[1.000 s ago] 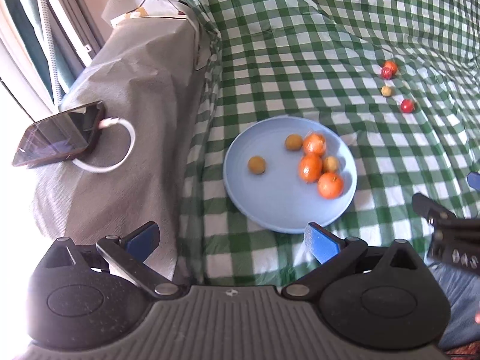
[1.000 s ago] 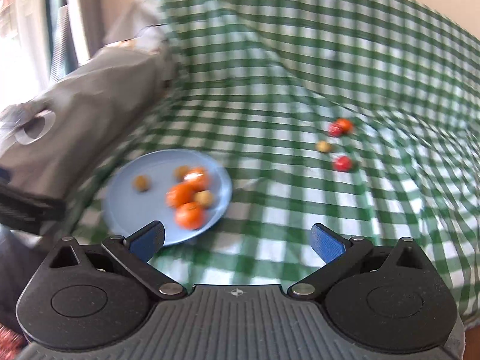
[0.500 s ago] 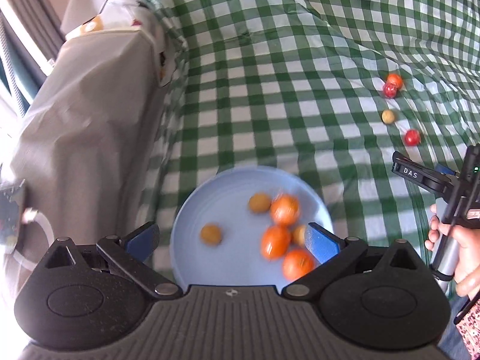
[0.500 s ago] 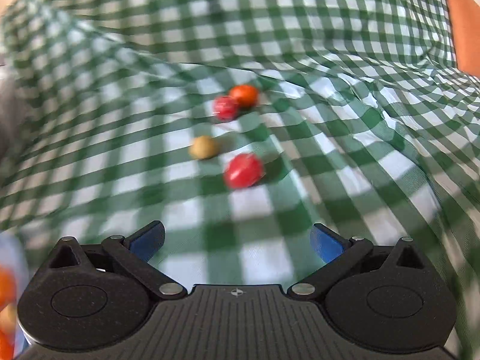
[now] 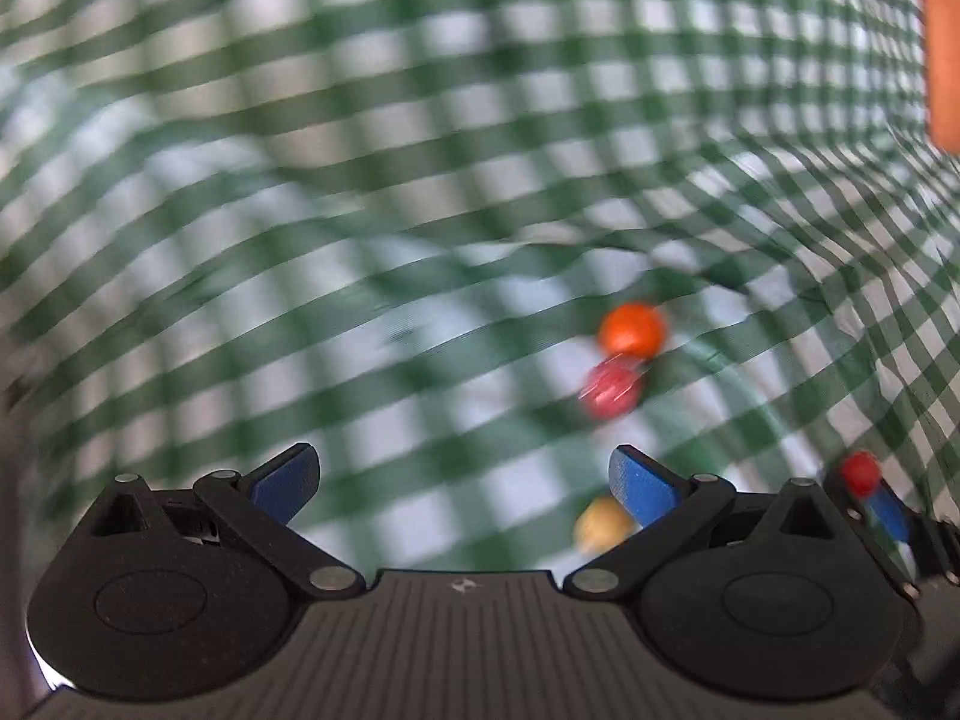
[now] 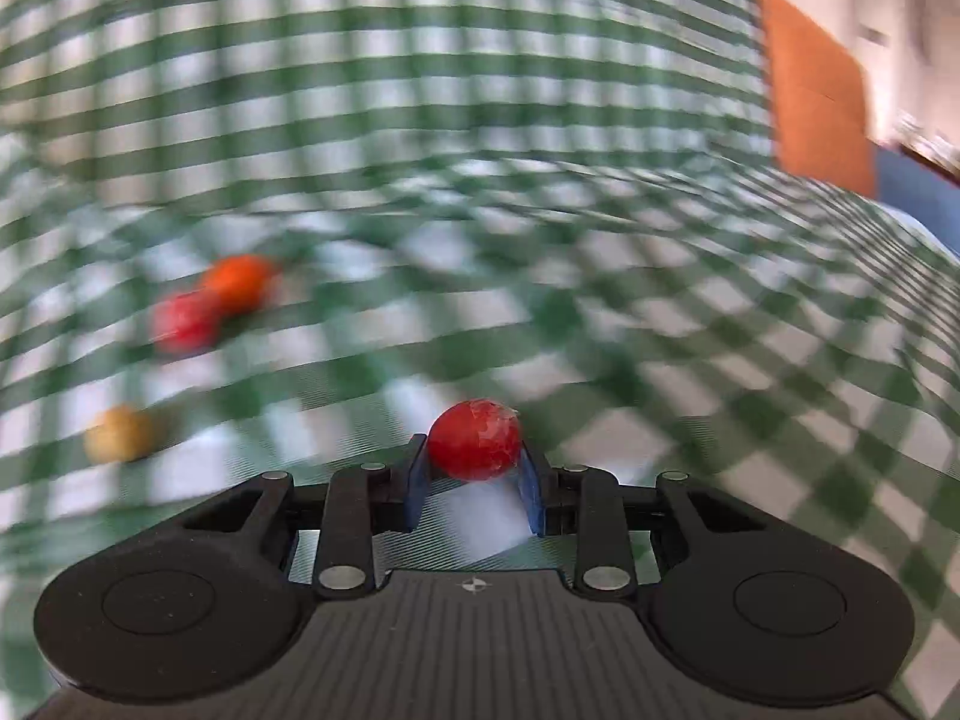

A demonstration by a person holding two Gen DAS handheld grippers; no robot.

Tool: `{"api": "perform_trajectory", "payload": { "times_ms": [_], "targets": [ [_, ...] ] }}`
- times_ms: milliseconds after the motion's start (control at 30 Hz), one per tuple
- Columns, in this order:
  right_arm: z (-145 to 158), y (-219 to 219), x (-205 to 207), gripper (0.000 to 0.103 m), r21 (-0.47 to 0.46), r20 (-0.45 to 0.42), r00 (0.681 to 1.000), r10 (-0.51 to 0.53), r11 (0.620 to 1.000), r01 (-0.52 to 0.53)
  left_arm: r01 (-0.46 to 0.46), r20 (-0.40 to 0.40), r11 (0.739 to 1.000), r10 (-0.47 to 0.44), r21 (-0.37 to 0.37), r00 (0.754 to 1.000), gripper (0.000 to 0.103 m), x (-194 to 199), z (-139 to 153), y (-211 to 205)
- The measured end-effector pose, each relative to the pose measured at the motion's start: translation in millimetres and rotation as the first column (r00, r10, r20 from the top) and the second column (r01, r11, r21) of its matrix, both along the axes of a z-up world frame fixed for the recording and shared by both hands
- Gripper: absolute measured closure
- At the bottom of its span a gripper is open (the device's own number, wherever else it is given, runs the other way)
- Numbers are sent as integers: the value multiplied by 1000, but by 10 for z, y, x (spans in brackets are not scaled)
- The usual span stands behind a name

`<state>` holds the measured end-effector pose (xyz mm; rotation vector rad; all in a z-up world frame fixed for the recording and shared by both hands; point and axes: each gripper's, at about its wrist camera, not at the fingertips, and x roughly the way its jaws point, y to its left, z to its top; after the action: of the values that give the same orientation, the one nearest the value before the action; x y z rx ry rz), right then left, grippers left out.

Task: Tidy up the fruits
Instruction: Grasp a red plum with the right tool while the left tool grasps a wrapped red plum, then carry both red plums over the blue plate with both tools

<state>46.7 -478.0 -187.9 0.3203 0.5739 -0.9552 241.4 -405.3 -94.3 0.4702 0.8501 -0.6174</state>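
Fruit (image 6: 474, 439), apparently a red tomato, clamped between closed right hand-held gripper (image 6: 474, 471) pads.

Both views motion-blurred. Left wrist: checked cloth (image 5: 420, 180) smeared, squares run into streaks; orange fruit (image 5: 631, 330) & red fruit (image 5: 609, 389) soft-edged, can't tell if touching. Yellow fruit (image 5: 600, 525) partly hidden behind left tool (image 5: 465, 480) finger. Right tool (image 5: 882, 510) mostly hidden behind left tool body, cut by frame edge. Orange panel (image 5: 943, 54) cut off at right edge, type unclear. Right wrist: held red fruit (image 6: 474, 439) underside hidden by pads; far fruits blurred.
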Motion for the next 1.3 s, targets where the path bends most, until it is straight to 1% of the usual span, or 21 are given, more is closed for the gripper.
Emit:
{"api": "perform_trajectory", "payload": {
  "times_ms": [67, 133, 167, 233, 267, 300, 333, 367, 400, 500, 567, 633, 700, 767, 833, 867, 933, 1000, 1100, 1200, 1300],
  "targets": [
    [-6, -142, -47, 70, 24, 24, 999, -45, 999, 45, 61, -11, 998, -61, 32, 998, 0, 68, -179, -302],
    [-24, -182, -60, 70, 40, 37, 998, -58, 998, 56, 93, -10, 993, -92, 75, 996, 0, 108, -340, -511],
    [-36, -176, -41, 70, 35, 30, 998, -56, 998, 55, 105, -11, 990, -105, 90, 994, 0, 123, -404, -577],
    [-46, -164, -16, 70, 27, 20, 999, -51, 998, 50, 122, -13, 988, -121, 100, 993, 1, 149, -508, -659],
    [-48, -174, -2, 70, 28, 22, 998, -51, 998, 50, 127, -18, 988, -126, 93, 992, 4, 160, -542, -680],
    [-42, -184, 3, 70, 30, 25, 998, -51, 998, 51, 134, -25, 987, -132, 87, 991, 27, 167, -568, -692],
    [-45, -185, 5, 70, 31, 26, 998, -52, 998, 51, 149, -48, 986, -146, 77, 988, 58, 176, -584, -697],
    [-38, -179, 8, 70, 30, 26, 998, -53, 998, 52, 160, -85, 986, -157, 34, 984, 69, 180, -563, -670],
    [-33, -177, 10, 70, 29, 26, 998, -55, 998, 54, 157, -94, 987, -154, 19, 984, 71, 164, -541, -650],
    [-22, -170, 11, 70, 24, 25, 998, -57, 998, 56, 186, -37, 982, -184, 42, 982, 72, 9, -461, -561],
    [-8, -176, 0, 70, 29, 44, 997, -59, 998, 58, 176, -27, 983, -175, 53, 984, 72, -106, -351, -428],
    [17, -160, -9, 70, 27, 81, 996, -39, 999, 37, 132, -31, 989, -130, 59, 991, 72, -229, -200, -210],
    [65, -91, -30, 70, -9, 113, 994, -10, 1000, 11, 79, -42, 995, -77, 55, 996, 72, -378, -10, 74],
    [137, -3, -76, 70, -40, 125, 992, 30, 999, -25, 43, -26, 997, -42, 60, 999, 72, -562, 223, 363],
    [258, 113, -161, 70, -50, 116, 992, 55, 998, -49, 12, -3, 998, -12, 60, 1000, 71, -773, 457, 718],
    [345, 172, -229, 70, -44, 113, 992, 61, 997, -57, -8, -4, 998, 8, 57, 1000, 71, -876, 561, 906],
    [568, 314, -394, 70, -22, 126, 989, 78, 997, -76, -48, -20, 997, 49, 57, 999, 71, -1068, 753, 1245],
    [821, 522, -585, 70, -23, 141, 982, 127, 992, -125, -67, -35, 997, 69, 42, 997, 71, -1257, 937, 1592],
    [1168, 941, -929, 70, -12, 162, 957, 241, 970, -242, -94, -37, 995, 96, 40, 995, 71, -1581, 1156, 2042],
    [1454, 1381, -1207, 70, 21, 181, 916, 357, 930, -367, -140, -33, 990, 141, 30, 990, 71, -1854, 1323, 2483],
    [1679, 1833, -1403, 70, 60, 204, 871, 447, 882, -467, -181, -28, 984, 181, 11, 983, 71, -2083, 1428, 2911]
  ]
}}
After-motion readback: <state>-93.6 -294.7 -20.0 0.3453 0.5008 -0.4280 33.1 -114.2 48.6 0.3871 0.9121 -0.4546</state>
